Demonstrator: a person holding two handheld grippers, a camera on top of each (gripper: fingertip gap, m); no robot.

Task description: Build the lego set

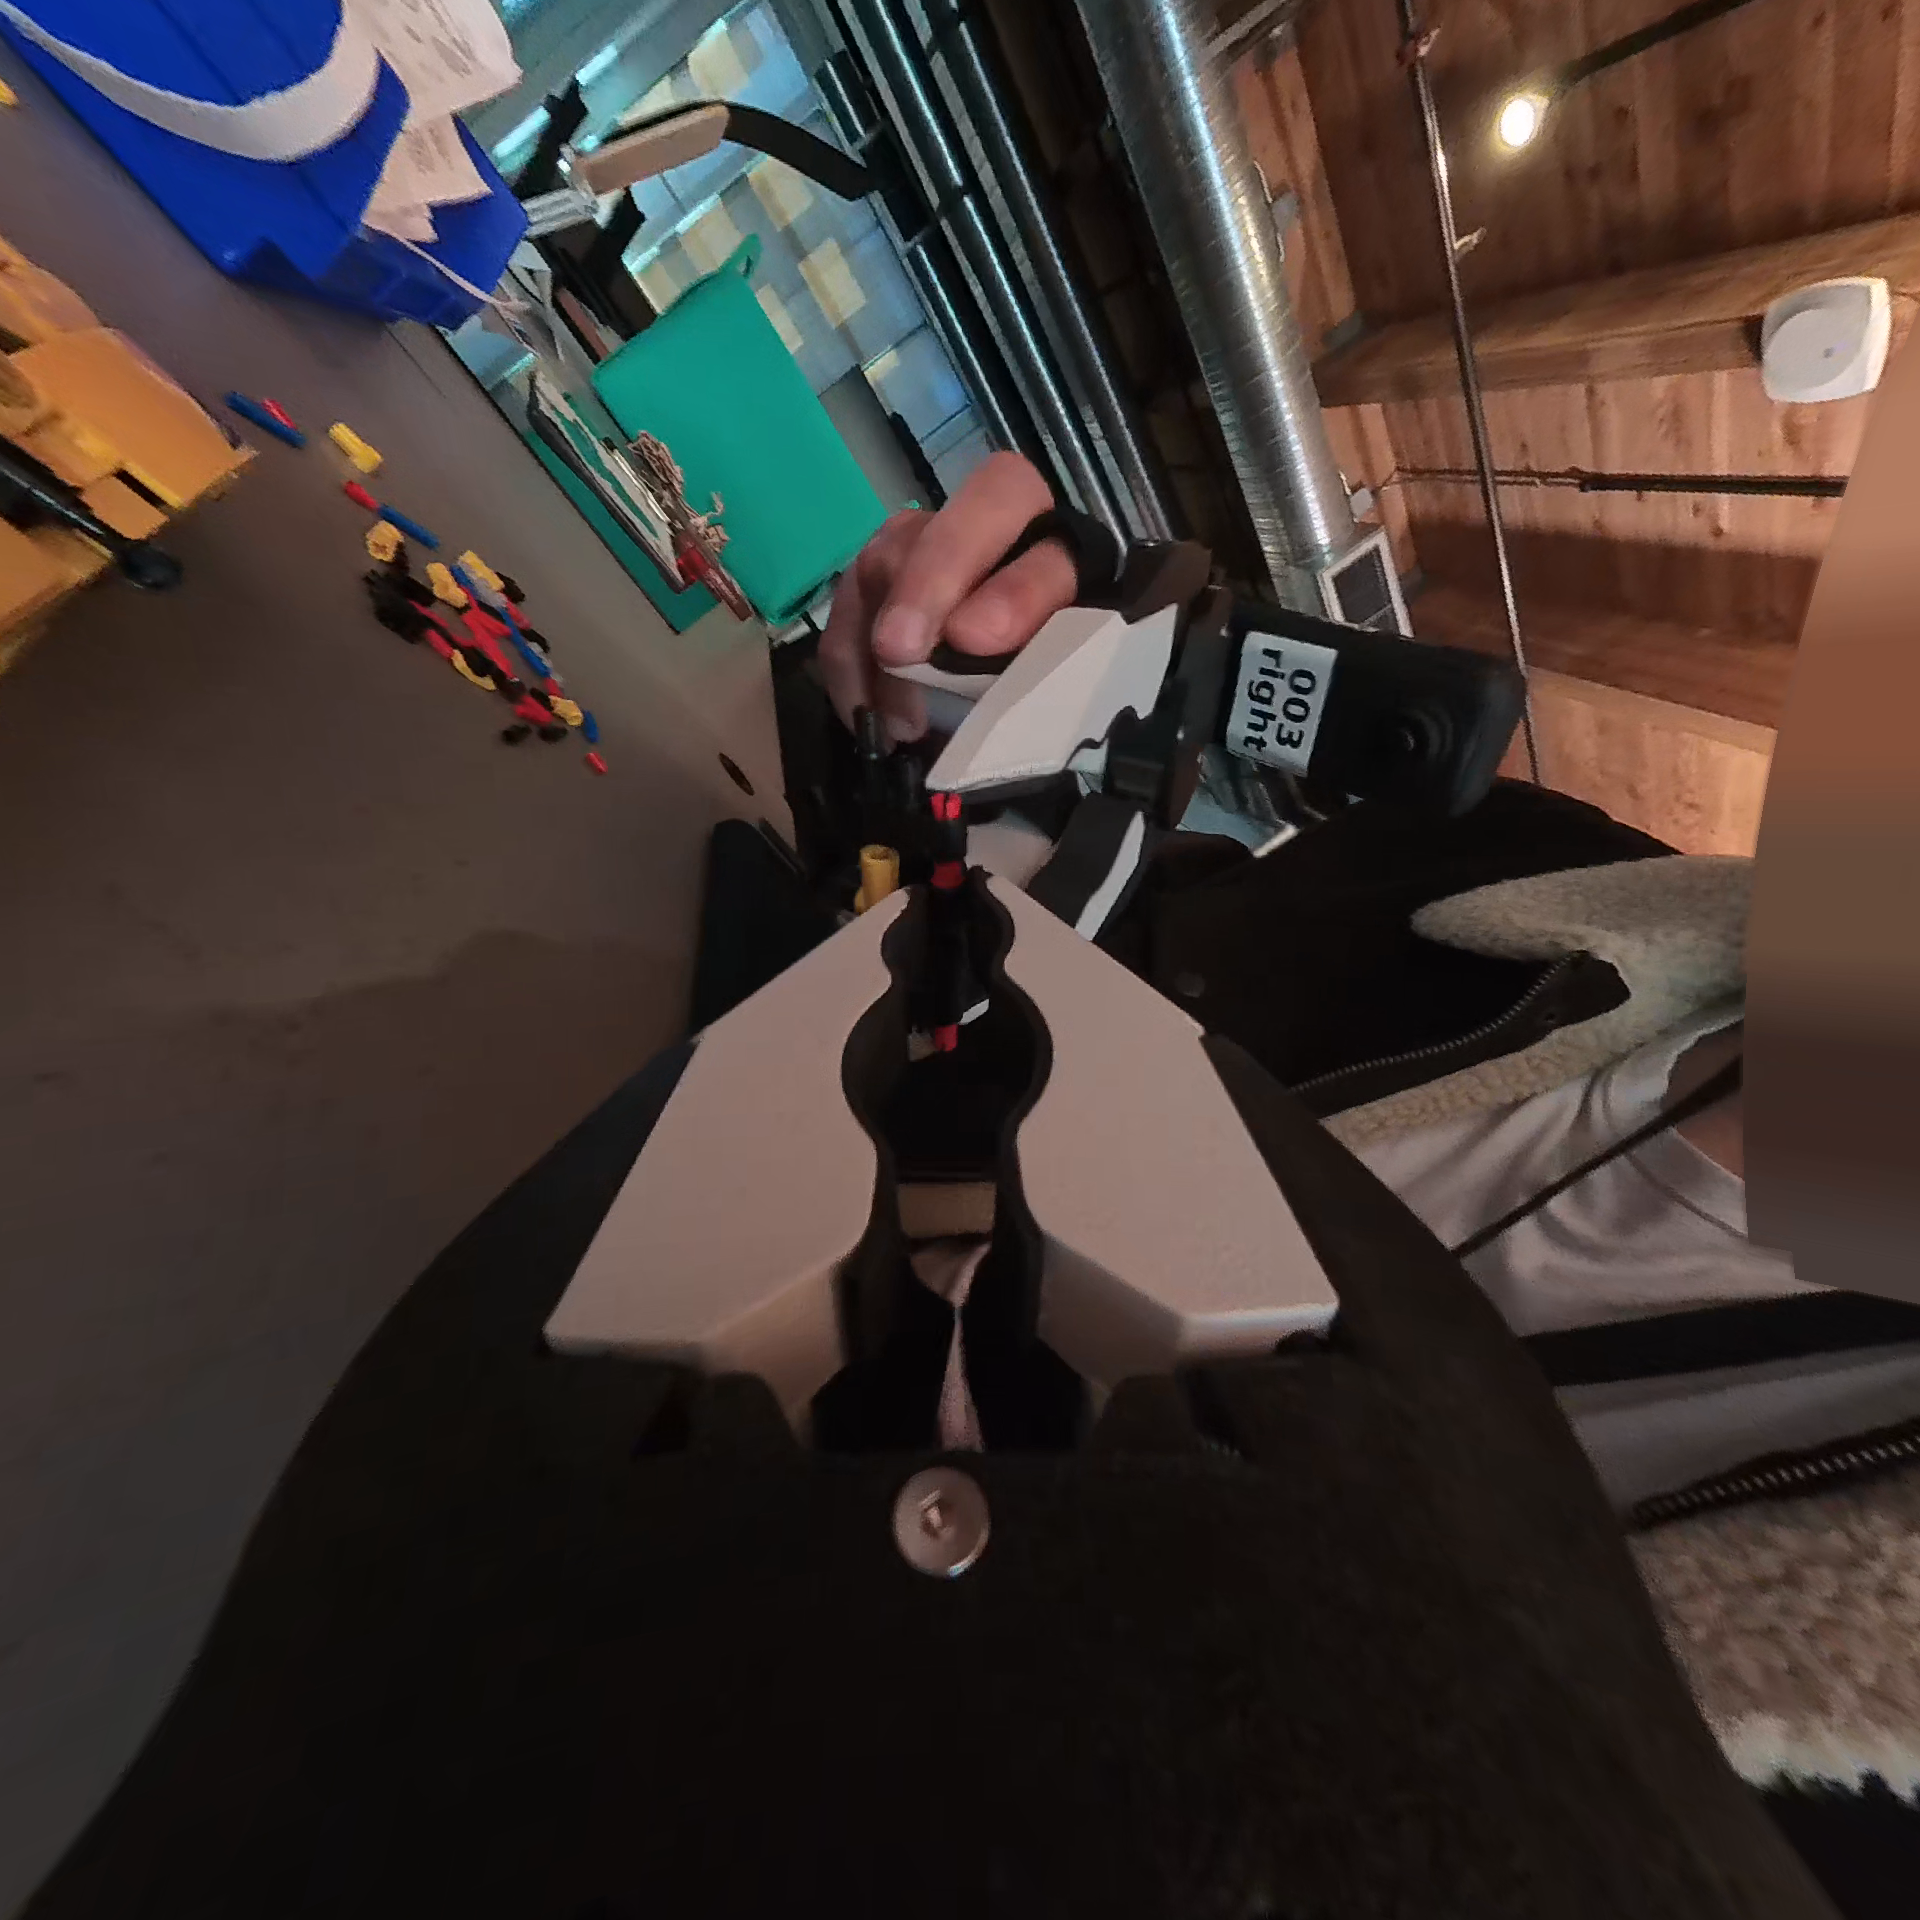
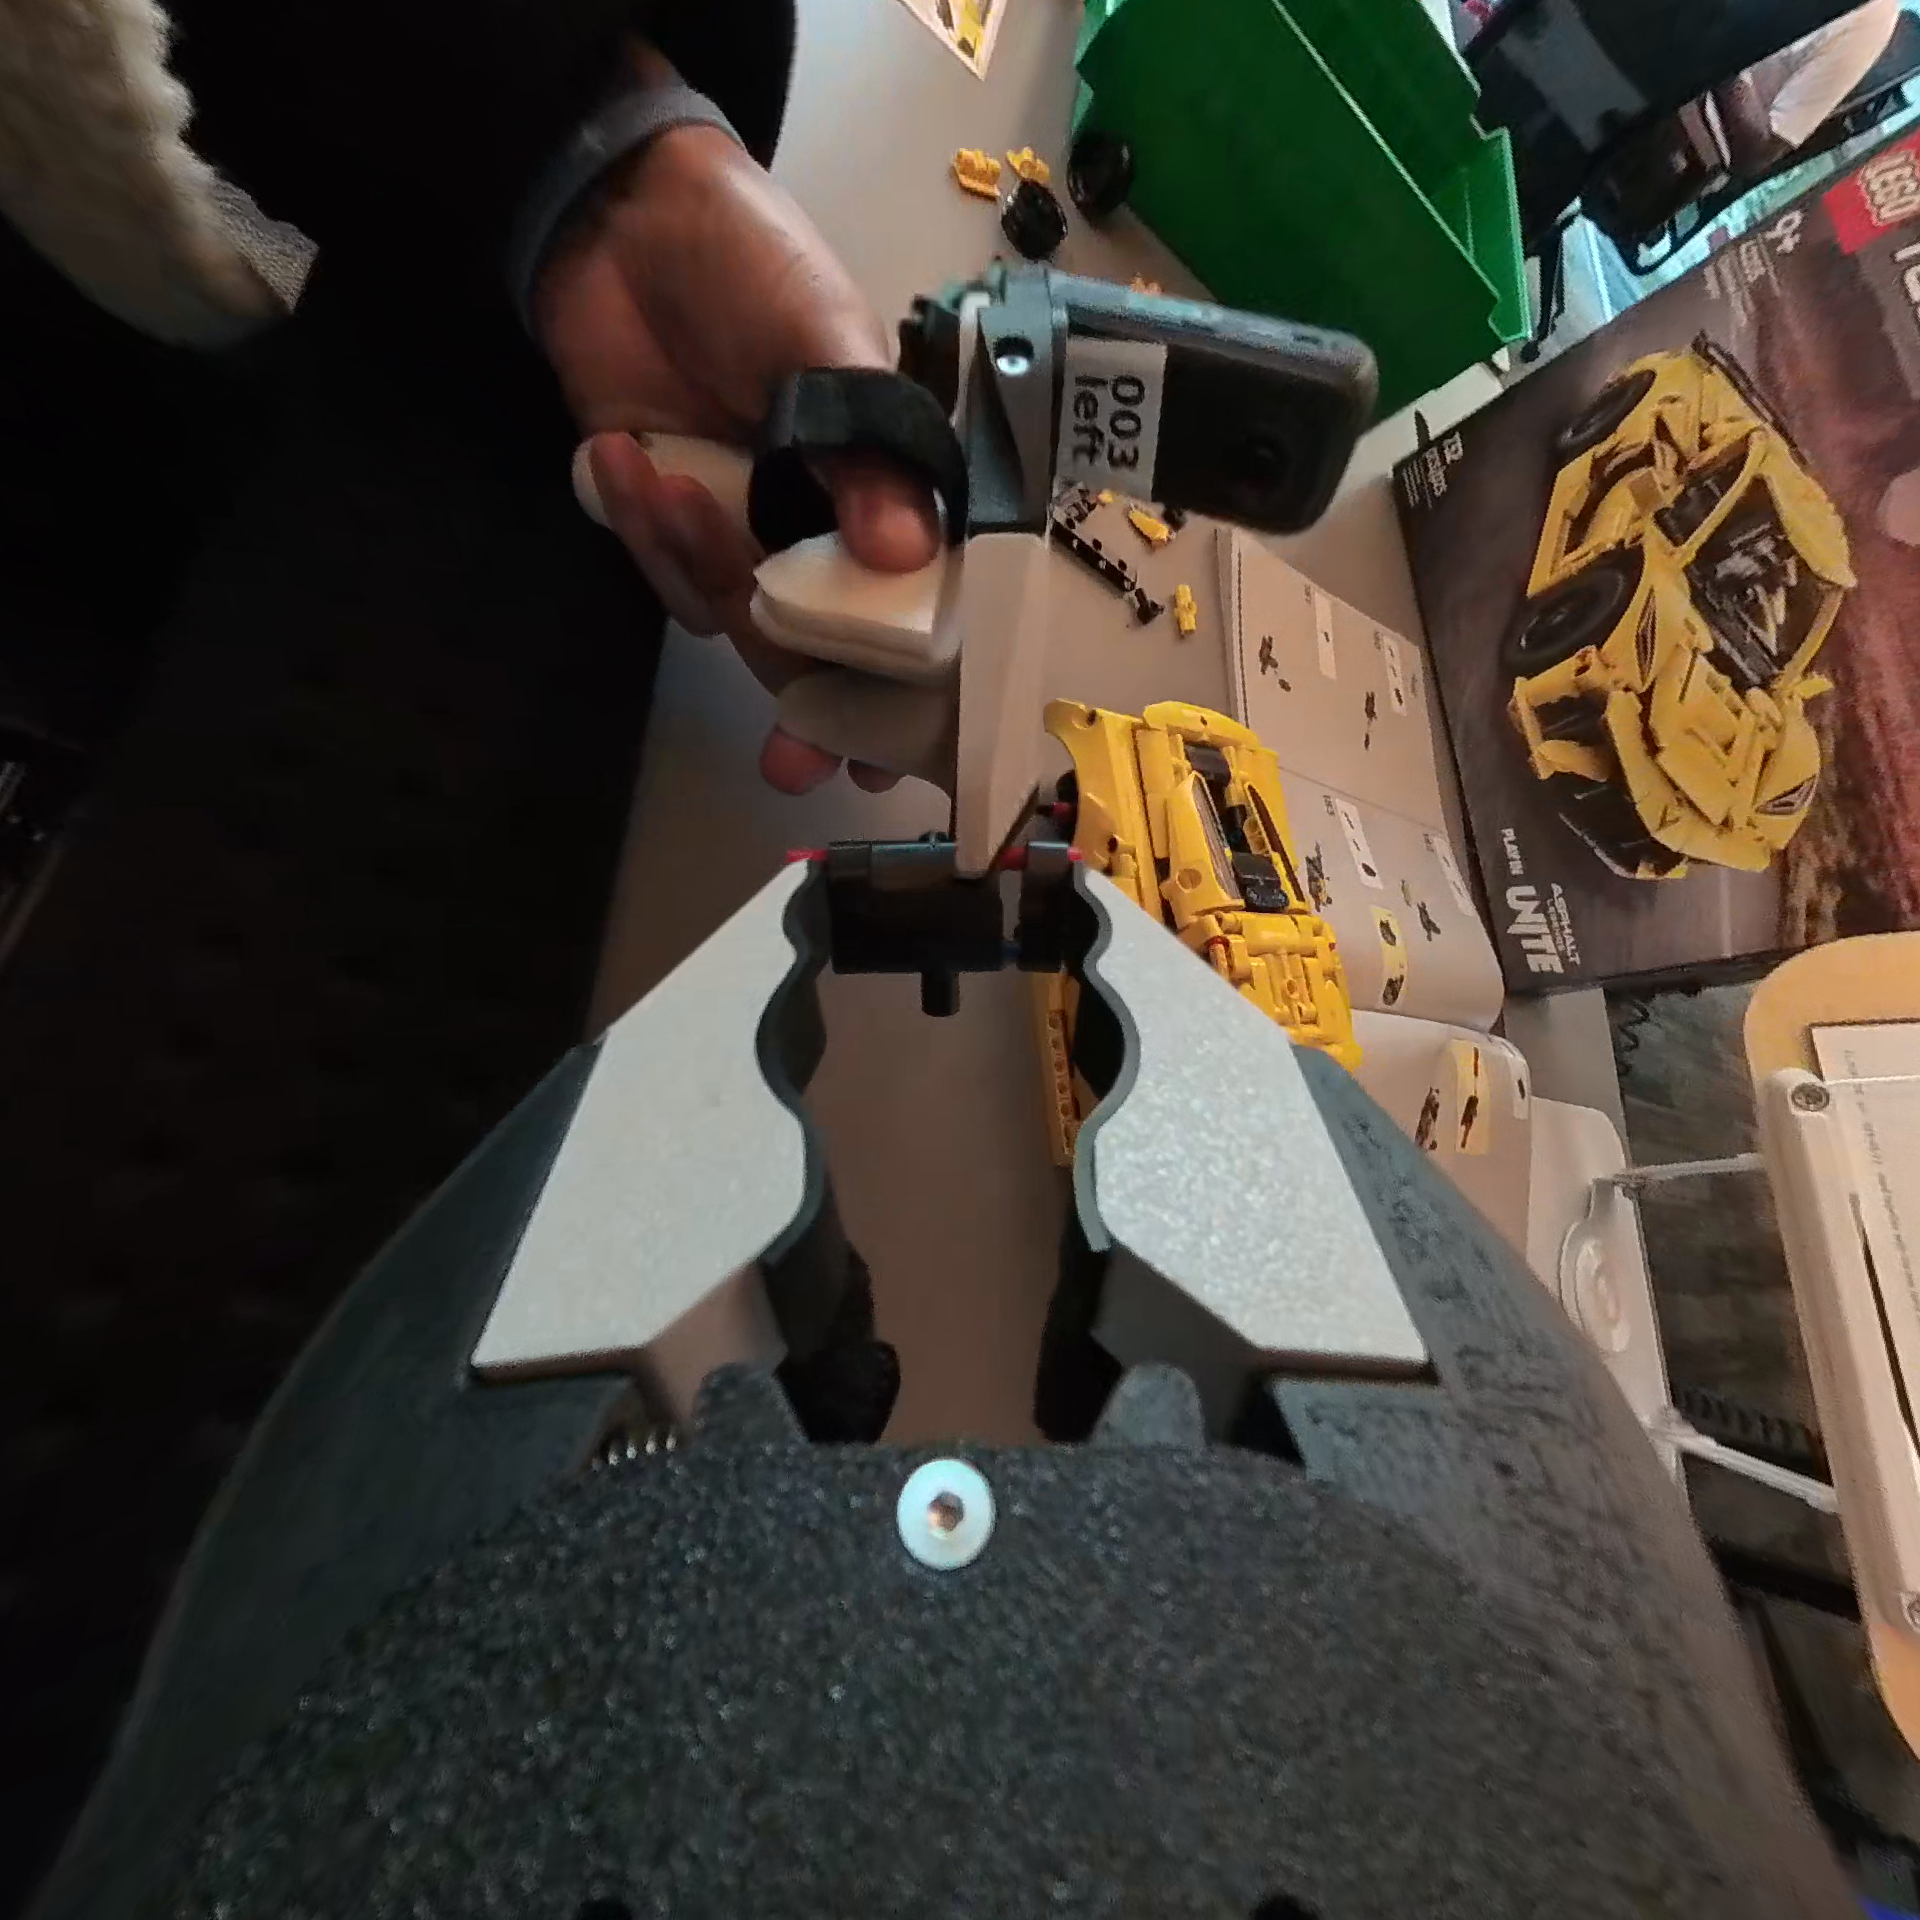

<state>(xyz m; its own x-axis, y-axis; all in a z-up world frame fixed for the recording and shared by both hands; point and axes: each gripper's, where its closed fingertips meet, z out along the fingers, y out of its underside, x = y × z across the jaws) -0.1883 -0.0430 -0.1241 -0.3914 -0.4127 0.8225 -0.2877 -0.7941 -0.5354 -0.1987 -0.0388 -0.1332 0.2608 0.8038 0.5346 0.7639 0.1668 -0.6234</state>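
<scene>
A small black lego assembly (image 2: pixel 914 925) with red pins is held in the air between both grippers. My right gripper (image 2: pixel 943 883) has its fingertips against the two ends of the assembly, with the jaws partly apart. My left gripper (image 2: pixel 982 847) comes down from above and pinches the assembly's top edge. In the left wrist view my left gripper (image 1: pixel 940 909) is shut on the assembly (image 1: pixel 943 935), and the right gripper (image 1: pixel 987 836) shows just beyond it. A part-built yellow lego car (image 2: pixel 1195 862) lies on the table below.
An open instruction booklet (image 2: pixel 1340 727) and the lego box (image 2: pixel 1662 623) lie right of the car. A green bin (image 2: pixel 1299 156), black wheels (image 2: pixel 1034 223) and loose pieces (image 2: pixel 1132 561) lie farther off. A pile of loose pieces (image 1: pixel 478 634) and a blue bin (image 1: pixel 260 156) stand on the grey table (image 1: pixel 260 935). My left and right fingertips are right by each other.
</scene>
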